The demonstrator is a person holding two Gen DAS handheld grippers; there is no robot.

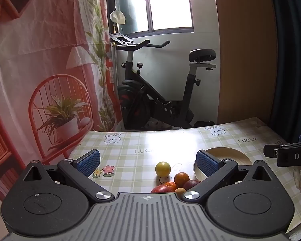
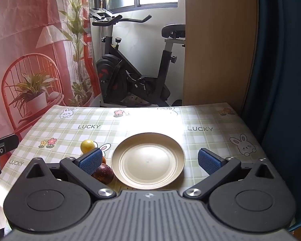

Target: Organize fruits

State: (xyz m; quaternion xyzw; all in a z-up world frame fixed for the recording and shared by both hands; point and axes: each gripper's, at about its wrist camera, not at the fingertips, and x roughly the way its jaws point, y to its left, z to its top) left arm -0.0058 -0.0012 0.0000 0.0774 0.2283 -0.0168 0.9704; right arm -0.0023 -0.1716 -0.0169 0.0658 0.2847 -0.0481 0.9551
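Left gripper (image 1: 148, 161) wide apart, holds nothing; its body hides part of fruits (image 1: 174, 182). Right gripper (image 2: 150, 159) wide apart over plate (image 2: 148, 160); finger covers orange.

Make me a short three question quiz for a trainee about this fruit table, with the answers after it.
1. True or false: the plate already holds fruit.
2. Multiple choice: seen from the right wrist camera, the yellow fruit lies A) on the plate, B) on the tablecloth left of the plate, C) between the right gripper fingers.
3. Fill in: both the left gripper and the right gripper have jaws that are ____.

Key: 1 false, the plate is bare. 2 B. 3 open, holding nothing.
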